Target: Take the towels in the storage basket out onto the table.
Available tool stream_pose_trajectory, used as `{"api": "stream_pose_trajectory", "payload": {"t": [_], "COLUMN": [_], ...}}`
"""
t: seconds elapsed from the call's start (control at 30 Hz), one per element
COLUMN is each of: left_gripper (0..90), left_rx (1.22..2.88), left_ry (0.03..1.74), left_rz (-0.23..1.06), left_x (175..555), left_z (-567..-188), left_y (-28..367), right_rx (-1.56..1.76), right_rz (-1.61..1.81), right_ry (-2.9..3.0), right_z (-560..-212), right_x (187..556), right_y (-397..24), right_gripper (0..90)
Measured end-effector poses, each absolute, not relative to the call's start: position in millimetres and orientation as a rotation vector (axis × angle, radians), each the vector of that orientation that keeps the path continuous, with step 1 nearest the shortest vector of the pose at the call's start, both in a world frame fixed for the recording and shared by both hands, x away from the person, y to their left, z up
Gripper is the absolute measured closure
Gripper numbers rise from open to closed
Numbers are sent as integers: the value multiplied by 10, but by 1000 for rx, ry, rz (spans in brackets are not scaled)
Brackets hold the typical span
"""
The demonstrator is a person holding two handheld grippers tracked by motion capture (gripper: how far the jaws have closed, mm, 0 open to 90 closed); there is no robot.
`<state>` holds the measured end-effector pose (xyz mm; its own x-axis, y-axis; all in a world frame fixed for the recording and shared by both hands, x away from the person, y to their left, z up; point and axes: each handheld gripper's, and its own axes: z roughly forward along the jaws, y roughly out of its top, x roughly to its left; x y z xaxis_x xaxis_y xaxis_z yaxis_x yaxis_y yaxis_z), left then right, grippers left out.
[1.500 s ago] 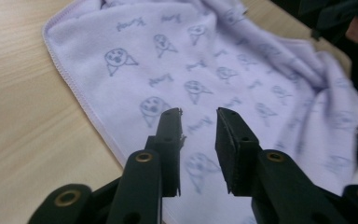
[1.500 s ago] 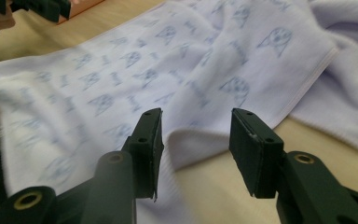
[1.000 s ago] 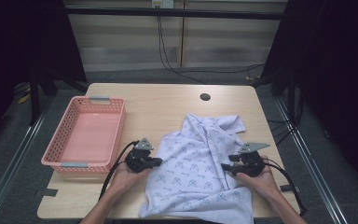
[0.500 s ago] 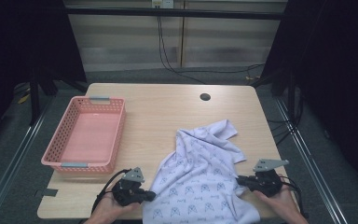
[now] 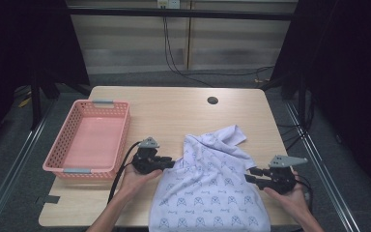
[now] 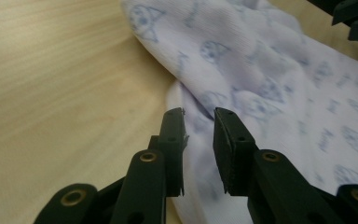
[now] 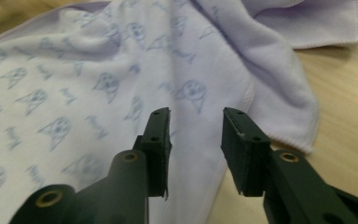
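A pale lilac towel (image 5: 207,193) printed with small blue figures lies spread on the wooden table (image 5: 174,116), and its near end hangs over the front edge. My left gripper (image 5: 171,162) is at the towel's left edge, my right gripper (image 5: 249,175) at its right edge. In the left gripper view the jaws (image 6: 199,114) have just been opening and stand apart over the towel's hem (image 6: 177,93), pinching nothing. In the right gripper view the jaws (image 7: 196,112) have likewise been opening, and the towel (image 7: 98,84) lies flat beneath the gap. A folded corner (image 7: 307,18) lies beyond.
A pink plastic basket (image 5: 92,142) with grey handles stands at the table's left. A round cable hole (image 5: 212,100) is near the far edge. Bare wood lies between basket and towel. The right gripper's tips (image 6: 354,18) show at the top right of the left gripper view.
The towel was dragged toward the front edge and now hangs over it. The left gripper then moved away from the person, back to the towel's left edge. Both pairs of jaws have parted.
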<state>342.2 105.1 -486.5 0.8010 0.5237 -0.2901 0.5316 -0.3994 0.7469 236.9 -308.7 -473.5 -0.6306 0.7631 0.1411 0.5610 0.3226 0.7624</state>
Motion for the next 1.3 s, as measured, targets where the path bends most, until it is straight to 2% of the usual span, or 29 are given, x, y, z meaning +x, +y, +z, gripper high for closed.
{"api": "stream_pose_trajectory", "payload": {"t": [0.2, 0.23, 0.27, 0.33, 0.37, 0.43, 0.53, 0.6, 0.8, 0.9, 0.97, 1.13, 1.23, 1.3], "left_gripper": [674, 715, 715, 866, 880, 883, 885, 886, 886, 886, 886, 886, 886, 885], "left_rx": [2155, 2186, 2211, 2230, 2222, 2192, 2115, 2084, 1946, 1848, 1837, 1717, 1770, 1817], "left_ry": [773, 764, 737, 738, 739, 752, 775, 781, 809, 847, 855, 814, 763, 729], "left_rz": [2, 27, 49, 58, 43, 22, -5, -5, 14, 53, 76, 150, 185, 144], "left_x": [3534, 3518, 3502, 3490, 3492, 3502, 3521, 3519, 3508, 3508, 3512, 3393, 3180, 3021], "left_z": [-4975, -4997, -5016, -5006, -5004, -4991, -4920, -4856, -4639, -4463, -4399, -3997, -3918, -3987], "left_y": [829, 795, 775, 758, 760, 786, 878, 945, 1197, 1432, 1493, 1728, 1758, 1749], "right_rx": [1246, 1261, 1261, 1275, 1277, 1273, 1255, 1247, 1237, 1218, 1216, 1164, 1149, 1150], "right_rz": [1137, 1123, 1123, 1118, 1102, 1095, 1112, 1150, 1237, 1283, 1297, 1391, 1408, 1415], "right_ry": [2327, 2322, 2322, 2325, 2331, 2347, 2366, 2344, 2237, 2152, 2126, 2005, 2011, 2035], "right_z": [-4809, -4845, -4845, -4877, -4906, -4929, -4937, -4847, -4558, -4268, -4187, -3781, -3764, -3827], "right_x": [2739, 2840, 2840, 2915, 2956, 2981, 2996, 2984, 2988, 3031, 3040, 2934, 2791, 2604], "right_y": [-3022, -3011, -3011, -2986, -2959, -2925, -2892, -2930, -3063, -3159, -3180, -3294, -3328, -3350], "right_gripper": [547, 518, 518, 512, 513, 572, 809, 853, 855, 856, 857, 856, 855, 855]}}
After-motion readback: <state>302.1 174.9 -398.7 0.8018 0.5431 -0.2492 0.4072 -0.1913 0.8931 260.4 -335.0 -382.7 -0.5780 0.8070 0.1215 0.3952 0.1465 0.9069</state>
